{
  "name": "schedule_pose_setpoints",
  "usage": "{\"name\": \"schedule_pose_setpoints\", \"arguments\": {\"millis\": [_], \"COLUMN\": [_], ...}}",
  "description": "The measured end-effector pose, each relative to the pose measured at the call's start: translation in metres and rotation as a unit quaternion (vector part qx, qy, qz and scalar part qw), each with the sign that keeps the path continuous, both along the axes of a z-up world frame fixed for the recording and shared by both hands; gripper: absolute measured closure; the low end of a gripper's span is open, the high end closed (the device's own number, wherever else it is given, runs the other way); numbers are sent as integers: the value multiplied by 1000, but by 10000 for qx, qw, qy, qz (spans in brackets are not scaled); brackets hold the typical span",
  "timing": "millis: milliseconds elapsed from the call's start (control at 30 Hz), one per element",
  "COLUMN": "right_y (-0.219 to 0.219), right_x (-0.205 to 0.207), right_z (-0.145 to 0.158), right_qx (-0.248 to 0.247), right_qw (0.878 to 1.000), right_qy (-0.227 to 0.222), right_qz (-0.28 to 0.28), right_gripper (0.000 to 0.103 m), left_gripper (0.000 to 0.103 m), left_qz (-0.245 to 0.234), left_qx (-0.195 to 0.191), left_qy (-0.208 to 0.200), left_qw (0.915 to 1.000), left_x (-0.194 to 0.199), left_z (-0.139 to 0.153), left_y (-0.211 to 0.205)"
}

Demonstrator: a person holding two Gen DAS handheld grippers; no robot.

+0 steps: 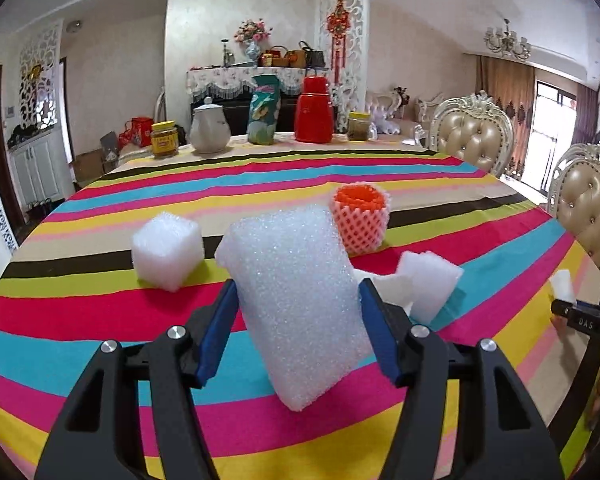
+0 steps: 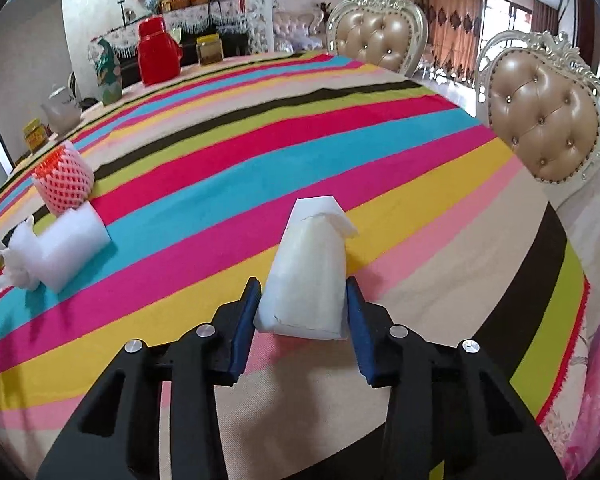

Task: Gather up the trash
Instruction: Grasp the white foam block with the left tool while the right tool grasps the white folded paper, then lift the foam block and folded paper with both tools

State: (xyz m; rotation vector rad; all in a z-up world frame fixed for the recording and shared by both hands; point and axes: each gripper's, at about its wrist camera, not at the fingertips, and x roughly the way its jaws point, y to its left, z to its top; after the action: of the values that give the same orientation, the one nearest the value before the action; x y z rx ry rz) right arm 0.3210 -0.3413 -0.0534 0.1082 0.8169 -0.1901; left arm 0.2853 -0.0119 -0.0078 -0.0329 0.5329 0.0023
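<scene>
Evidently mid-pickup: left tool (image 1: pixel 298 312) was clamped on a white foam block (image 1: pixel 296 300), raised off the striped tabletop (image 1: pixel 100 312); right tool (image 2: pixel 302 308) had just closed against a folded white foam sheet (image 2: pixel 310 276) resting there. Next move likely called for carrying both to a bin, none in view. Foam net sleeve (image 1: pixel 360 218) and foam cube (image 1: pixel 166 250) remained. Pad contact under right piece was unclear.

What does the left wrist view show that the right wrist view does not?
Left wrist only: the left gripper clamped on a large white foam block, and a smaller foam cube on the striped tablecloth.
Right wrist only: the right gripper clamped on a white folded foam piece.
Both: the orange foam fruit net, the red thermos and the teapot.
</scene>
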Motion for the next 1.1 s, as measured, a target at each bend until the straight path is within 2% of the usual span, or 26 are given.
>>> {"name": "schedule_pose_setpoints", "arguments": {"millis": [133, 433, 633, 867, 1100], "right_y": [4, 57, 84, 89, 84], "right_x": [-5, -38, -58, -78, -107], "right_z": [6, 15, 23, 34, 53], "right_qx": [-66, -127, -83, -68, -113], "right_qw": [9998, 9962, 9930, 9919, 9882], "right_qy": [-172, -417, -520, -732, -1130], "right_qz": [75, 749, 1057, 1039, 1025], "right_gripper": [62, 62, 62, 62, 62], "left_gripper": [43, 43, 43, 43, 43], "left_qz": [-82, -163, -306, -423, -621], "left_qx": [52, 63, 156, 169, 256], "left_qy": [-29, -48, -246, -321, -525], "left_qw": [9999, 9998, 9991, 9984, 9964], "left_x": [-1, -2, -11, -16, -28], "left_z": [0, -1, 3, 4, 4], "left_y": [-5, -8, -13, -16, -22]}}
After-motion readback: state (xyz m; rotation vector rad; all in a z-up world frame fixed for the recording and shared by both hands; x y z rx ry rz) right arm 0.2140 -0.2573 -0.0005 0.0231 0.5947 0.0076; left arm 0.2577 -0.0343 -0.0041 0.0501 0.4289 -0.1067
